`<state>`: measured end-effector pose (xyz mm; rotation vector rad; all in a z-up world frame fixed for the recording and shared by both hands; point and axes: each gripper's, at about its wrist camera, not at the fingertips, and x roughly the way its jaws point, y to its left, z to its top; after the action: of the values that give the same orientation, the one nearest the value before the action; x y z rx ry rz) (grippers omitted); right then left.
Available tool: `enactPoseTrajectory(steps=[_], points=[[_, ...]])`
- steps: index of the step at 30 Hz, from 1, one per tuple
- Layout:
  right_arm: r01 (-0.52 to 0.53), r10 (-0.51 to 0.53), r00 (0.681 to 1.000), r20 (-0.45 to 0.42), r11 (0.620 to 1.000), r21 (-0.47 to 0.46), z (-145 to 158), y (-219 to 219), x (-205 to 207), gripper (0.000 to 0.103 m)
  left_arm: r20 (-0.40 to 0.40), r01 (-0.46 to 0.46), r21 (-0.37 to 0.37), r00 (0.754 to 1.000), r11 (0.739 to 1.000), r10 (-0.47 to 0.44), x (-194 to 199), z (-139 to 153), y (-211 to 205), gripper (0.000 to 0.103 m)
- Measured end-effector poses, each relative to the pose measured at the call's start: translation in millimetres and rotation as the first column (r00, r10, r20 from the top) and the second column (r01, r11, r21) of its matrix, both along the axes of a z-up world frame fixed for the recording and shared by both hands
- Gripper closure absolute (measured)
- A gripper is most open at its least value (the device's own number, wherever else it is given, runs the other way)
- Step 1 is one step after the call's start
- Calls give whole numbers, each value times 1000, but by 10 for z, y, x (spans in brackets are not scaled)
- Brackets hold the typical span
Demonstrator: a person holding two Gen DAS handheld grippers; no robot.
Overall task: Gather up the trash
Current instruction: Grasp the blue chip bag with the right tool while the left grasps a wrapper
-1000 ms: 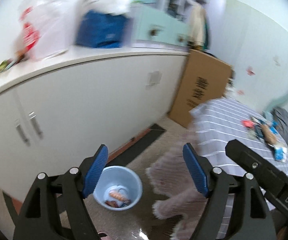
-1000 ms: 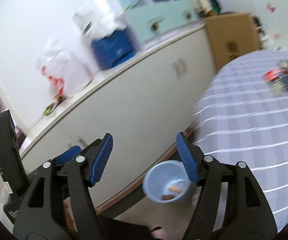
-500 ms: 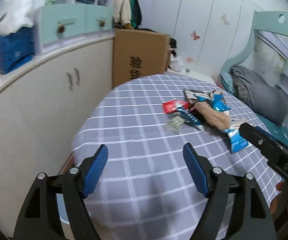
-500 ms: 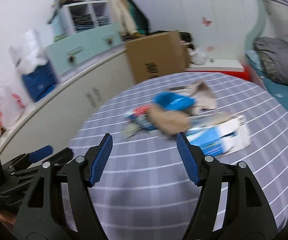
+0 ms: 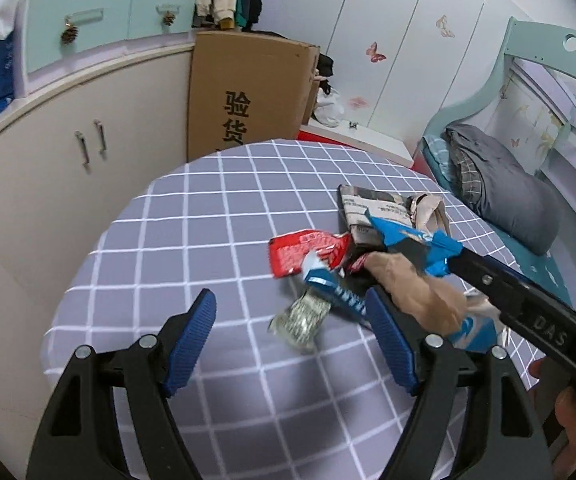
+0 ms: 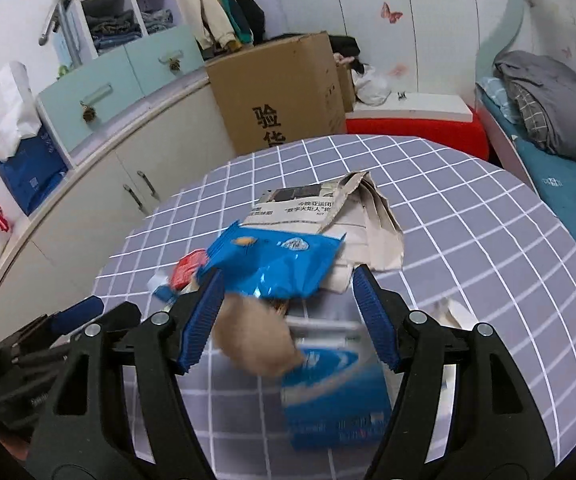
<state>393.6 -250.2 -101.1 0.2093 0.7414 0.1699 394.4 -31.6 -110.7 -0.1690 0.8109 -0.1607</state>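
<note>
The trash lies in a loose heap on a round table (image 5: 192, 240) covered with a grey cloth checked in white. In the heap, a blue snack bag (image 6: 276, 264) rests on folded newspaper (image 6: 351, 216), with a red wrapper (image 5: 303, 252) at its left edge, a small silvery wrapper (image 5: 299, 320) nearer the front of the table, a blue and white box (image 6: 335, 400) closest to the cameras, and a crumpled tan lump (image 6: 252, 344) lying against the box. The right gripper (image 6: 288, 320) hangs over the near side of the heap with its jaws well apart; the tan lump and the top of the box sit in the gap between them, but the pads press on nothing. The left gripper (image 5: 291, 336) is beside it over the cloth, jaws also wide and empty, with the silvery wrapper showing between them; its jaws have just been closing slightly. Behind the table stand a cardboard box (image 5: 248, 92) with printed characters, a long white cabinet (image 5: 88, 140) with pale green drawers (image 5: 100, 24) on top, and a bed (image 5: 499, 200) with a grey blanket to the right.
</note>
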Motion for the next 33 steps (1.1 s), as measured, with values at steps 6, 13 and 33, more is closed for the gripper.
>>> enactPoseTrajectory(steps=[6,13,33], points=[[10,-3,996,-85,997,83,-175,-102,287,41,-56,7,-45,998,999,-9,278,-178,-25,50],[-25,34,996,-81,993,112,-181,-127,303,84,-66,27,-103,997,994,-34,381,-229,-2,67],[-12,8,976,217,1000,21,501,144,-338,97,8,35,-201,999,979,-34,-24,155,190,103]])
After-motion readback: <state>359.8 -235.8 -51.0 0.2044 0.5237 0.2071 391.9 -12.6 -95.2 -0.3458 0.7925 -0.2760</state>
